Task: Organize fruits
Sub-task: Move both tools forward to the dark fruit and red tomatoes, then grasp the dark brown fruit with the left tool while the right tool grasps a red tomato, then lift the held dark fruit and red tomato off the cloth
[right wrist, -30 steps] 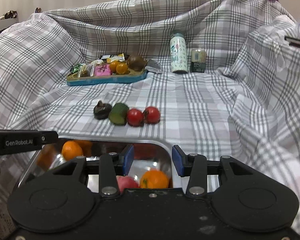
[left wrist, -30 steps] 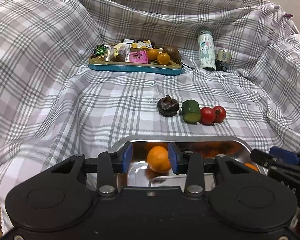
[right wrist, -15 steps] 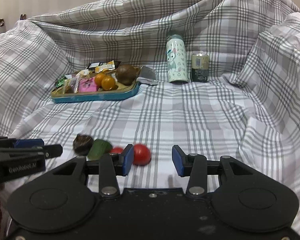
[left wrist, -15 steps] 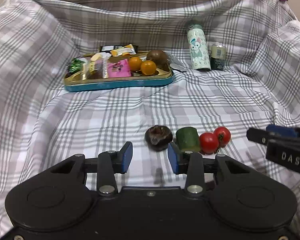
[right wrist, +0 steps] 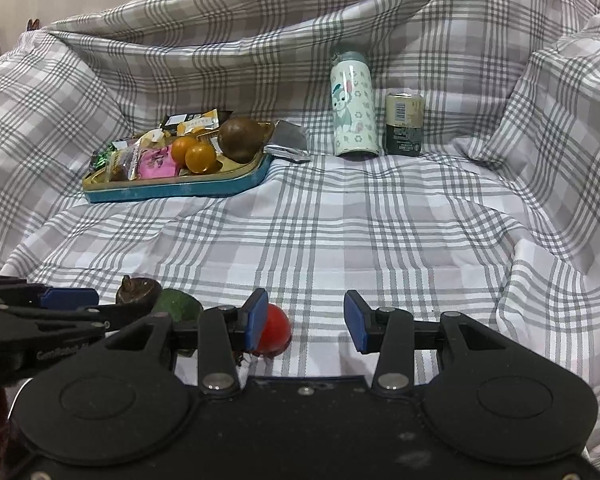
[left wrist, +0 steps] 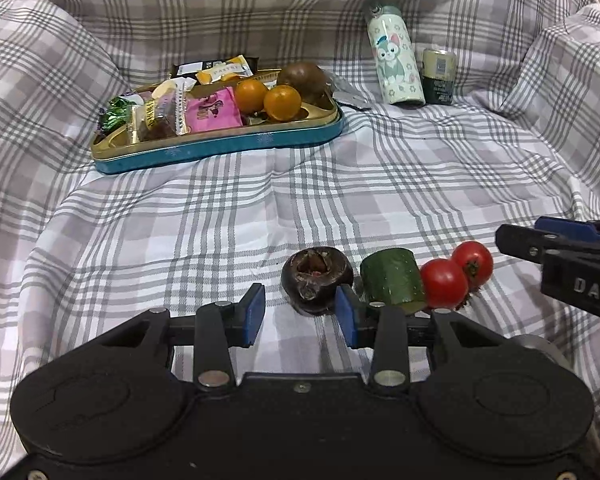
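A row of fruit lies on the checked cloth: a dark mangosteen (left wrist: pixel 316 278), a green cucumber piece (left wrist: pixel 392 280) and two red tomatoes (left wrist: pixel 444 283). My left gripper (left wrist: pixel 300 312) is open just short of the mangosteen, which sits near its right finger. In the right wrist view my right gripper (right wrist: pixel 306 320) is open, with a tomato (right wrist: pixel 274 330) partly hidden behind its left finger; the mangosteen (right wrist: pixel 138 290) and cucumber piece (right wrist: pixel 178 306) lie further left. The left gripper (right wrist: pixel 40 312) shows at the left edge there.
A teal tin tray (left wrist: pixel 220 146) at the back holds snack packets, two oranges (left wrist: pixel 268 98) and a brown fruit (left wrist: pixel 302 78). A patterned bottle (left wrist: pixel 394 56) and a small dark can (left wrist: pixel 439 76) stand to its right. Cloth folds rise on every side.
Both grippers have moved forward from over a metal tray holding oranges, which has left view. The fruit row has drawn close to the fingertips. Both stayed open.
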Available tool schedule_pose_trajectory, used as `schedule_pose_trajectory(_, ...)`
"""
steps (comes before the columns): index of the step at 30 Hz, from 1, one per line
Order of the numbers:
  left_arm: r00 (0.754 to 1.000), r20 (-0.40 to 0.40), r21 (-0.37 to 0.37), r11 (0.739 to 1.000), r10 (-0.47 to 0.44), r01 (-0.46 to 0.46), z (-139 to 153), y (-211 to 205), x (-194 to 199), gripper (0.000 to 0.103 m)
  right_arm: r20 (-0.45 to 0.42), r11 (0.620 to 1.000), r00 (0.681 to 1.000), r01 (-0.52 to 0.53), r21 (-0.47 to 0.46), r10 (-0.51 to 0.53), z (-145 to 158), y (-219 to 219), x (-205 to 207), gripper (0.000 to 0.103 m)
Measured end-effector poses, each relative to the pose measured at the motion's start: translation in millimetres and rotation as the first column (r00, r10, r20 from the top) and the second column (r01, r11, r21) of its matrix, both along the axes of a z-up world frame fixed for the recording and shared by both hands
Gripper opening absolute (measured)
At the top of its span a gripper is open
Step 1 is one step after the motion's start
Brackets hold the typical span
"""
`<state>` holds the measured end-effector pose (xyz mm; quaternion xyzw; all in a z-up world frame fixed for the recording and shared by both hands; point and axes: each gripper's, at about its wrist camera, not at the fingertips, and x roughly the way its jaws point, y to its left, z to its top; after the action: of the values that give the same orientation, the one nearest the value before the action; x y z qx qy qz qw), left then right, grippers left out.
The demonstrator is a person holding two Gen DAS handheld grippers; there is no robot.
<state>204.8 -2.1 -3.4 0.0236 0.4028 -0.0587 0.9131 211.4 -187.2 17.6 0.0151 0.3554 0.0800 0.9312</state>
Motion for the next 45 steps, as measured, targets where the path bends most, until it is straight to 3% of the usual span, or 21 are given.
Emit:
schedule_pose_trajectory(11, 0.999, 0.034, 0.004, 1.0, -0.021, 0.021, -5, -8, 18, 0.048, -0.046, 0.997, 0.998, 0.046, 0.067, -0.043, -5, -14, 9, 0.045)
schedule_pose_trajectory(19, 1.0, 0.031, -0.035, 0.999, -0.003, 0.004, -12, -6, 31, 0.053, -0.042, 0.999, 0.999, 0.013, 0.046, -0.011, -7, -5, 7, 0.045)
schedule_pose_trajectory(29, 0.998, 0.039, -0.062, 0.997, 0.05, -0.048, -14, 2, 33, 0.051, -0.054, 0.998, 0.998, -0.026, 0.052, 0.028, -9, 2, 8, 0.045)
schedule_pose_trajectory(35, 0.996, 0.03, -0.101, 0.991, 0.086, -0.082, -12, 11, 34, 0.051, -0.099, 0.994, 0.995, -0.013, 0.108, 0.024, -13, 3, 15, 0.045)
schedule_pose_trajectory(42, 0.996, 0.06, -0.078, 0.995, 0.069, -0.064, -10, 6, 29, 0.051, -0.131, 0.991, 0.991, 0.011, 0.133, 0.007, -15, 7, 22, 0.045)
schedule_pose_trajectory(45, 0.995, 0.068, -0.078, 0.995, 0.067, -0.062, -9, 7, 28, 0.051, -0.155, 0.982, 0.988, 0.025, 0.189, 0.005, -15, 2, 26, 0.045)
